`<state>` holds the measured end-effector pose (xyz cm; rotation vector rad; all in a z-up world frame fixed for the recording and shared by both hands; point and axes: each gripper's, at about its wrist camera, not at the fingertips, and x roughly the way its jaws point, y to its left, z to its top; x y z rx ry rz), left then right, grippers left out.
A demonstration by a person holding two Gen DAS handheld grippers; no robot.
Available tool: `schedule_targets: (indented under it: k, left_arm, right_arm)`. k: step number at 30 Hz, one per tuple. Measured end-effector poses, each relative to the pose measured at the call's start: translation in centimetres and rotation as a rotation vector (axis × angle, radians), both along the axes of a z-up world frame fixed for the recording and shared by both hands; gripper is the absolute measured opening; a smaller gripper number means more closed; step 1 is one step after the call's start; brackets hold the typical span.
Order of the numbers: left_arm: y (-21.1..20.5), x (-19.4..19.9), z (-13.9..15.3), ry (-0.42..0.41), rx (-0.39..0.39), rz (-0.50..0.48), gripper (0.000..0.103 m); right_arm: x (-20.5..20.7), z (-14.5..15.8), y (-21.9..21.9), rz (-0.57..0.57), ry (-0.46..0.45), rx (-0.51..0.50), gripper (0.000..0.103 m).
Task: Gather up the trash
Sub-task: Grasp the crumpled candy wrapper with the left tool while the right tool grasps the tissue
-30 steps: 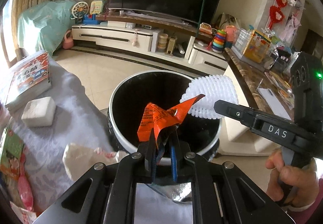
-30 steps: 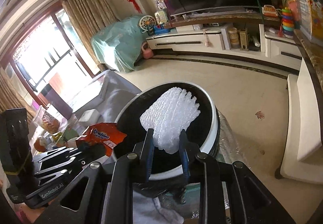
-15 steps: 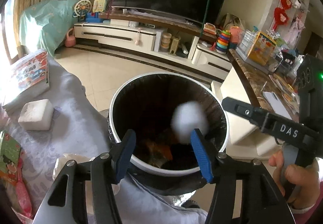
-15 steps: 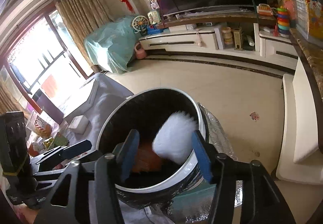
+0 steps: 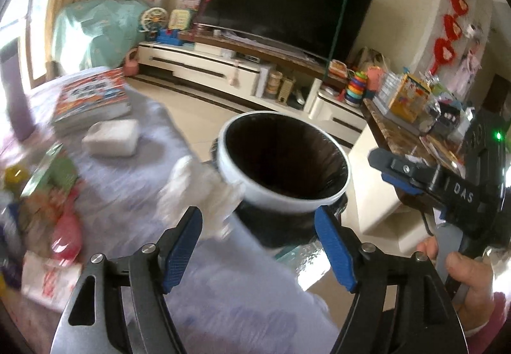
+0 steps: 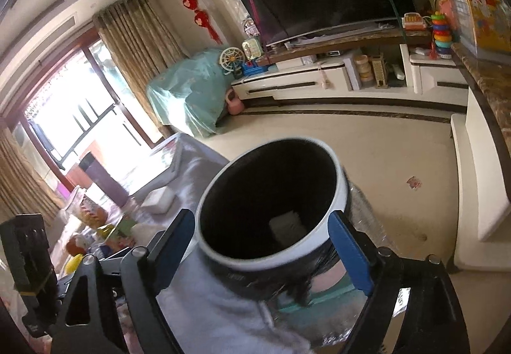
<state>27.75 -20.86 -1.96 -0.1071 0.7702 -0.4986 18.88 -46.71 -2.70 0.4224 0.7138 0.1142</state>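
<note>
The left gripper [image 5: 258, 247] is seen with jaws opening and nothing between them — it is held over the grey cloth-covered table [image 5: 159, 143] beside the bin [image 5: 282, 159]. The right gripper [image 6: 262, 253] is likewise opening and empty, its blue pads framing the bin's white rim. A pale piece of trash [image 6: 285, 226] is seen lying at the bottom of the dark bin. A crumpled white tissue [image 5: 198, 181] rests on the table just beside the bin.
</note>
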Motion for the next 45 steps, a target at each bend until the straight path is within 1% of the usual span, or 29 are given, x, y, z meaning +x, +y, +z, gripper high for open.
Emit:
schedule_targets:
  k: [4,11,19,23,27,29,32,35,39,45]
  left_arm:
    - [2.7,-3.0,-0.3,0.003,-0.013,0.054,0.073]
    - [6.5,-8.1,-0.6,0.019,-0.002,0.140,0.073]
    - [10.4,-11.7,-0.6,0.068,-0.015,0.253,0.073]
    - [11.4,-12.5,-0.2,0.087,-0.025,0.274,0.073]
    - [11.9,-12.7,0.0,0.099,-0.039,0.268,0.073]
    - [11.4,-13.0,0.1,0.105,-0.039,0.253,0.074]
    - [10.8,-12.4,-0.2,0.114,-0.037,0.227,0.074]
    - [10.5,-11.5,-1.1,0.125,-0.033,0.213,0.074]
    - [9.4,-10.6,-1.6,0.138,-0.017,0.184,0.074]
    - [8.7,-9.0,-2.2,0.147,0.006,0.180,0.074]
  right_arm:
    - [-1.8,-0.5,2.2,0.024,0.004,0.018,0.089]
    - [-4.2,-1.8,6.4,0.098,0.031,0.033,0.090]
    - [-6.4,-3.2,10.9,0.176,0.061,0.045,0.090]
    - [-6.9,-3.6,12.6,0.206,0.065,0.035,0.090]
    - [-6.3,-3.5,13.1,0.220,0.064,0.008,0.090]
    - [-5.9,-3.4,13.0,0.217,0.059,-0.001,0.090]
    - [-4.9,-3.2,12.9,0.211,0.050,-0.018,0.090]
    - [-3.8,-3.3,12.7,0.210,0.045,-0.025,0.090]
    - [-2.2,-3.6,12.8,0.220,0.054,-0.017,0.090]
    - [0.6,-4.8,13.1,0.232,0.082,0.015,0.090]
